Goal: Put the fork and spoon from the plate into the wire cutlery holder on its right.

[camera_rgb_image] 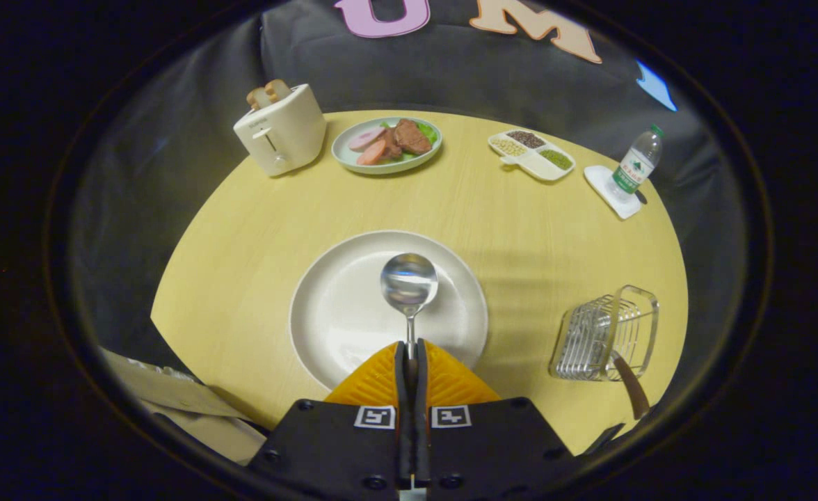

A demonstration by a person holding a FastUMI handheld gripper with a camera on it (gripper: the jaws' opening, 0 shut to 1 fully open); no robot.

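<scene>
My gripper [410, 346] is shut on the thin handle of a metal spoon [409, 282], whose round bowl sticks out ahead of the fingers over the white plate [325, 306]. The plate lies on the round yellow table just beyond the fingers and holds nothing else that I can see. The wire cutlery holder [604, 334] stands to the right of the plate near the table's edge. A dark wooden handle [629, 390] sticks out of the holder toward me; it looks like the fork's handle.
At the far side of the table stand a cream toaster [280, 132] with bread, a plate of meat and greens [387, 142], a divided dish of beans [532, 153] and a water bottle [635, 163] on a white coaster. Bare tabletop lies between plate and holder.
</scene>
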